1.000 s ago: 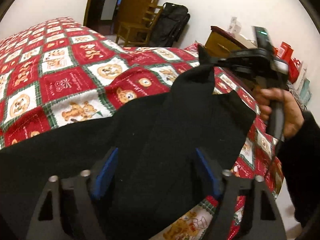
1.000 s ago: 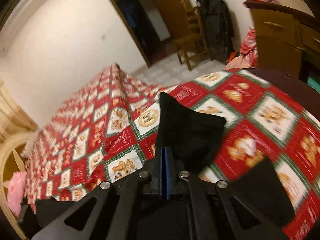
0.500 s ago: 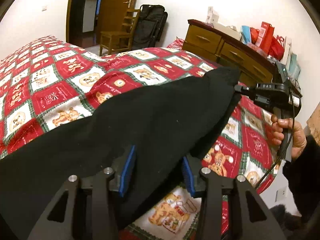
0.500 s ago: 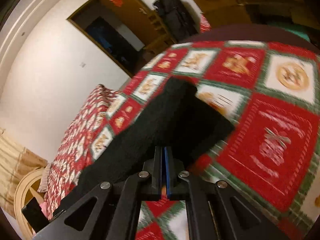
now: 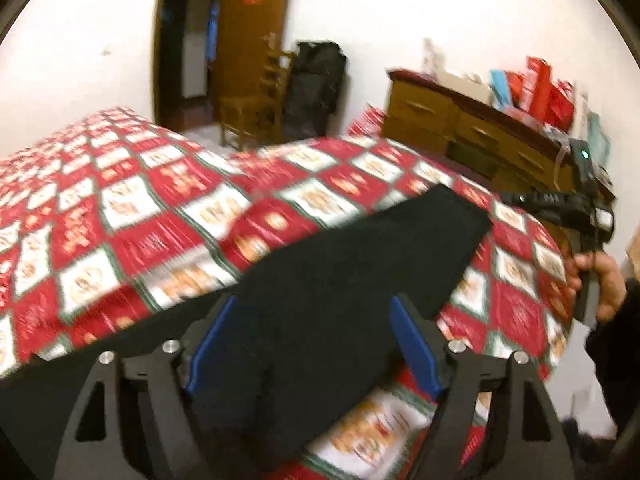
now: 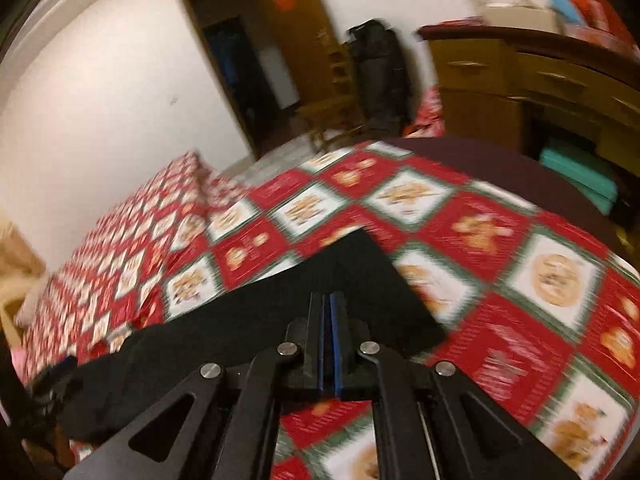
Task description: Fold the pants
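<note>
The black pants (image 5: 340, 280) lie stretched along the near edge of a bed with a red, white and green bear-print cover (image 5: 120, 208). My left gripper (image 5: 312, 320) is open, its blue pads spread wide over the cloth near the bed edge. My right gripper (image 6: 330, 312) is shut on the pants' (image 6: 280, 312) near hem, with the leg end lying flat on the cover (image 6: 520, 280). In the left wrist view the right gripper (image 5: 516, 200) shows at the far end of the leg, held by a hand.
A wooden dresser (image 5: 480, 136) with boxes on top stands right of the bed. A wooden chair (image 5: 256, 116) and a black bag (image 5: 316, 80) stand by the open door (image 5: 180, 52). A teal item (image 6: 580, 172) sits under the dresser.
My left gripper has opened wide after narrowing on the cloth. My right gripper has lowered the leg end flat onto the cover, still shut.
</note>
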Tool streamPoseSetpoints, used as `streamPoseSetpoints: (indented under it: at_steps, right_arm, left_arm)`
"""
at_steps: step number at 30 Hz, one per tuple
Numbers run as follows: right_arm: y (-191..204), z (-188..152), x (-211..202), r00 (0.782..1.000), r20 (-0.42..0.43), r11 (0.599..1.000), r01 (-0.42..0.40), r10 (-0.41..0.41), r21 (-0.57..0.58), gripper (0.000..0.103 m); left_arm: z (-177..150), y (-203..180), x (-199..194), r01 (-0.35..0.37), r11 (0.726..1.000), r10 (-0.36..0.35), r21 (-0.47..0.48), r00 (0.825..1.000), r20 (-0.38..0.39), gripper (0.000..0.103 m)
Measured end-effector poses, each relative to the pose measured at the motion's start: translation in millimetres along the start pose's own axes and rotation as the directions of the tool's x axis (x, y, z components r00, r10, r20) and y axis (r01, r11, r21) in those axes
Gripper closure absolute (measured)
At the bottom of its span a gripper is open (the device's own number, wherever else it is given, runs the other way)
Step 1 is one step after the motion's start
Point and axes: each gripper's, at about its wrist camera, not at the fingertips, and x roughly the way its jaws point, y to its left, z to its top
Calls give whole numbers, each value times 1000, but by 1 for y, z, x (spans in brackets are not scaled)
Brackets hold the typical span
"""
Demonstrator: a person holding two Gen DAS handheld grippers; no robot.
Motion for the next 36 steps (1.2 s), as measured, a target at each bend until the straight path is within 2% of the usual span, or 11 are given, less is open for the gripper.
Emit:
streamPoseSetpoints:
  at_steps: [3, 6, 9, 16, 20, 24, 26, 28, 30, 32, 36]
  right_arm:
    - [29, -1, 29, 996, -77, 996, -58, 53, -72, 100]
    - [52, -12, 52, 992, -130, 985, -13, -9, -171, 100]
    - [46, -31, 67, 975, -201, 977, 54, -96, -206, 100]
    - [8, -39, 44, 978, -205, 998, 26, -39, -65, 100]
    - [45, -32, 37, 966, -168, 970, 163, -194, -180, 100]
    - [136, -31, 30, 991, -108, 945, -112, 82, -308, 100]
    - [185, -35, 41, 962, -166, 901, -263, 217, -345, 99]
    - [238, -43, 61, 898, -273, 839, -425, 344, -341, 91]
    - [292, -57, 81, 822, -352, 769, -554, 447, -318, 68]
    - [333, -70, 91, 789, -385, 715, -605, 480, -351, 45]
    - [406, -95, 119, 668, -513, 618, -728, 539, -298, 45]
  left_arm:
    - [6, 11, 15, -95, 994, 96, -54, 995, 5, 23]
    - [-1, 14, 36, -142, 986, 139, -90, 990, -37, 23]
    - [-16, -1, 47, -135, 990, 133, -30, 989, -66, 23]
    - [-29, -9, 52, -111, 994, 113, 19, 989, -97, 23]
    - [-31, 9, 31, -67, 998, 64, -21, 991, -118, 23]
    - [-38, 64, -22, -179, 979, 173, -97, 983, -69, 20]
    - [-48, 103, -51, -307, 938, 301, -162, 952, -60, 16]
    - [-62, 144, -78, -473, 852, 466, -223, 881, -88, 16]
    - [-78, 182, -101, -574, 762, 563, -300, 816, -131, 16]
    - [-90, 205, -117, -619, 697, 610, -363, 777, -155, 16]
    - [-116, 242, -138, -719, 555, 706, -418, 673, -220, 16]
